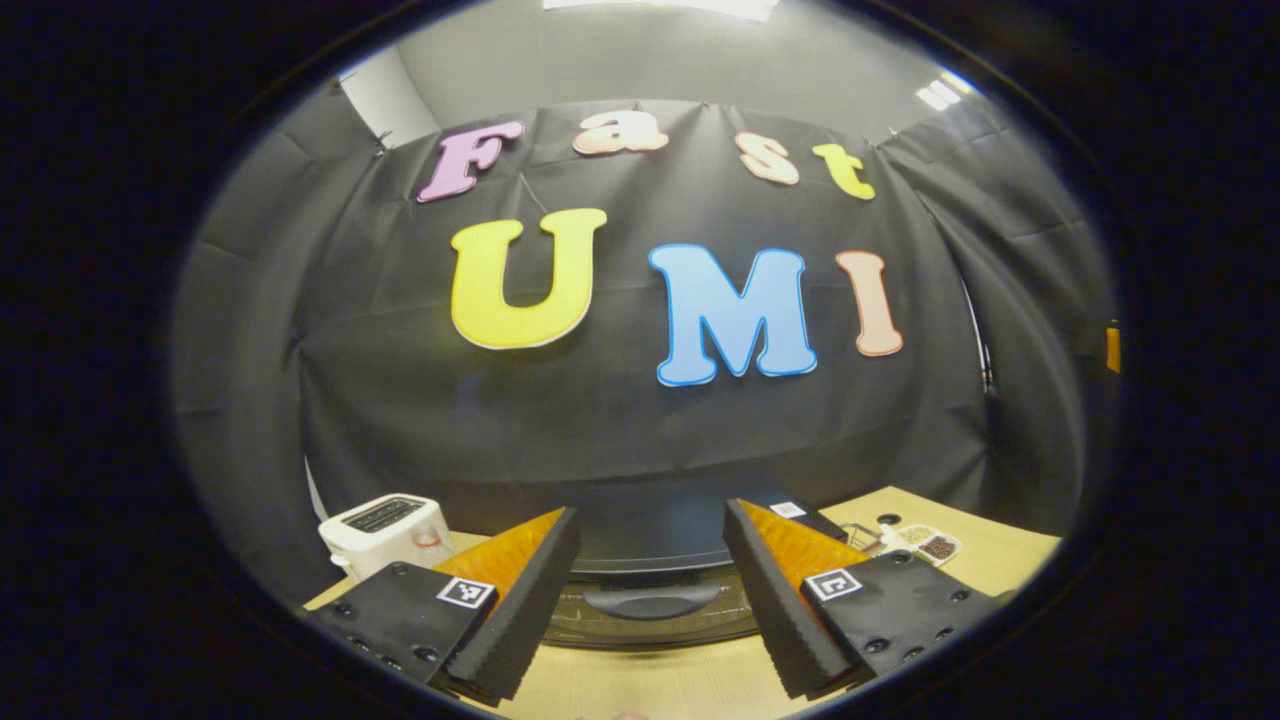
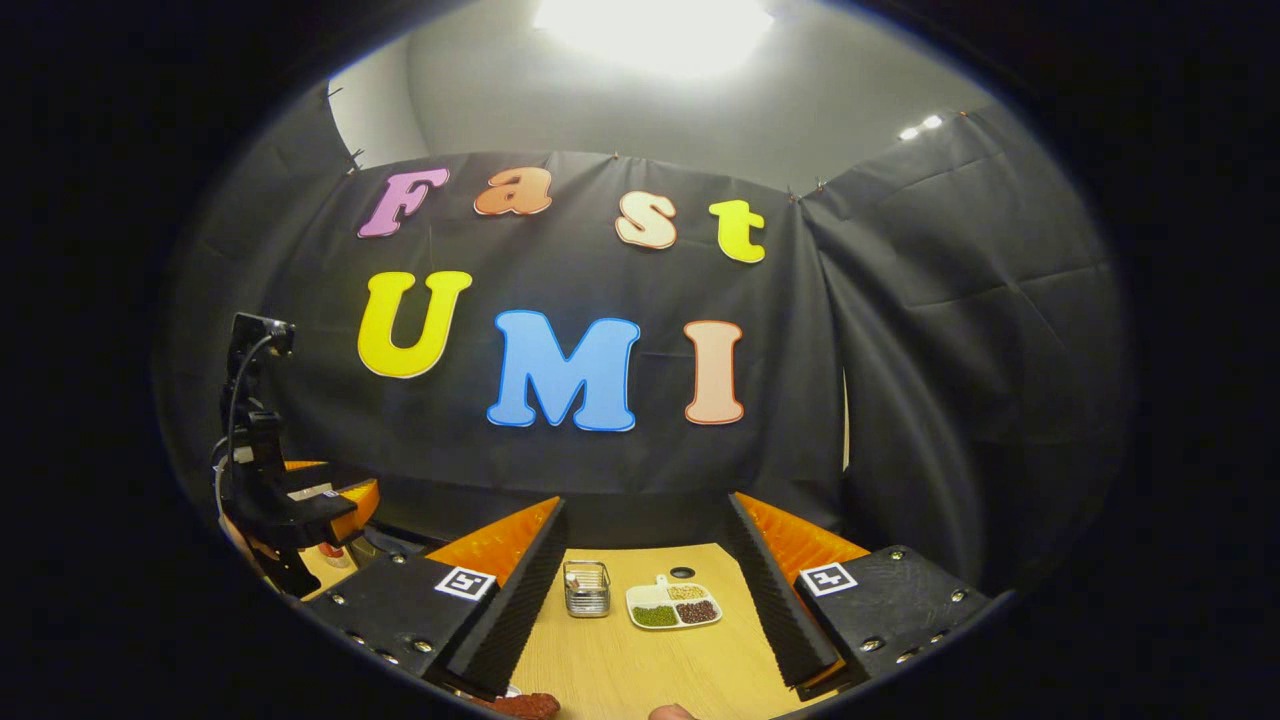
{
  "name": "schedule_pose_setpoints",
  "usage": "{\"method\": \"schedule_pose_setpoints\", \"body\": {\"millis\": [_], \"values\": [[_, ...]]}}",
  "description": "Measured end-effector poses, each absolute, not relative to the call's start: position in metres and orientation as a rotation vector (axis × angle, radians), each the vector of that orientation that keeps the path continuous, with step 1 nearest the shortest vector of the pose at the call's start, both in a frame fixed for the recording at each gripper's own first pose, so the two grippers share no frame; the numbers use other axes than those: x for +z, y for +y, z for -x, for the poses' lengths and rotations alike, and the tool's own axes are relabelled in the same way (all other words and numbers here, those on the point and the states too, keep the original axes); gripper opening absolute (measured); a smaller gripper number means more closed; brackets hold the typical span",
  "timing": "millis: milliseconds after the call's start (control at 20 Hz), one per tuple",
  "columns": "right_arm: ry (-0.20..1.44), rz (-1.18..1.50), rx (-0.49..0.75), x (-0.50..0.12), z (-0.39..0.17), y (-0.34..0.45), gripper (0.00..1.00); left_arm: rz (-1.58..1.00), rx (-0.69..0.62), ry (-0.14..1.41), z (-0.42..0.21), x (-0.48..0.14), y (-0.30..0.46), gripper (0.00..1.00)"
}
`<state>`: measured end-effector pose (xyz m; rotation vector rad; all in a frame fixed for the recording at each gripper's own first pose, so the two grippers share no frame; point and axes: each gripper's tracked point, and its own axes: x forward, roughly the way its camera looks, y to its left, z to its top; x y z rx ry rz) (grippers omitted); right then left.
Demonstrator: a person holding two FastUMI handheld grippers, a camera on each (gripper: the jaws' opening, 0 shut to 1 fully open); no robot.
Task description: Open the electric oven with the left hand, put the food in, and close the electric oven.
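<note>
Oven (image 1: 650, 560): dark unit on the table (image 1: 650, 685), straight ahead of the left gripper (image 1: 650, 600) in the left gripper view, door shut, its curved handle (image 1: 650, 600) lying between the spread fingers, not yet touched. Judged a stiff, hinged door with some resistance; best hold is the handle's middle, pulled evenly so the oven does not slide. A toaster (image 1: 385, 530) stands to its left, a divided dish (image 1: 930, 545) to its right.

Food: a reddish piece (image 2: 520, 705) at the near edge of the right gripper view, just beside the right gripper (image 2: 645, 600); likely soft and greasy, needing a gentle pinch. That gripper is spread and holds nothing. Ahead of it sit a small basket (image 2: 587, 588) and the dish.
</note>
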<state>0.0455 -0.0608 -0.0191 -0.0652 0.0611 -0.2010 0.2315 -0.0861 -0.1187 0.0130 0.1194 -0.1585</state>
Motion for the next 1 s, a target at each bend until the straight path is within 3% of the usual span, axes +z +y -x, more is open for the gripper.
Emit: {"method": "schedule_pose_setpoints", "body": {"millis": [50,100,600,650,700,950,1000], "values": [[0.068,0.073,-0.212,-0.02,-0.045,-0.062,0.95,-0.013,-0.165,0.13,-0.238,-0.126,-0.088,0.91],[0.075,0.08,-0.225,-0.021,-0.043,-0.063,0.95,-0.012,-0.171,0.144,-0.245,-0.133,-0.089,1.0],[0.121,0.098,-0.32,-0.026,-0.027,-0.07,0.95,-0.015,-0.188,0.252,-0.287,-0.198,-0.098,1.0],[0.122,0.105,-0.325,-0.026,-0.024,-0.069,0.95,-0.017,-0.188,0.265,-0.289,-0.205,-0.099,0.91],[0.128,0.111,-0.328,-0.028,-0.023,-0.069,0.95,-0.018,-0.186,0.271,-0.289,-0.21,-0.099,1.0],[0.138,0.115,-0.331,-0.029,-0.021,-0.067,0.95,-0.022,-0.158,0.292,-0.29,-0.226,-0.095,1.0],[0.137,0.116,-0.33,-0.029,-0.02,-0.067,0.95,-0.017,-0.151,0.301,-0.289,-0.23,-0.094,0.91]]}}
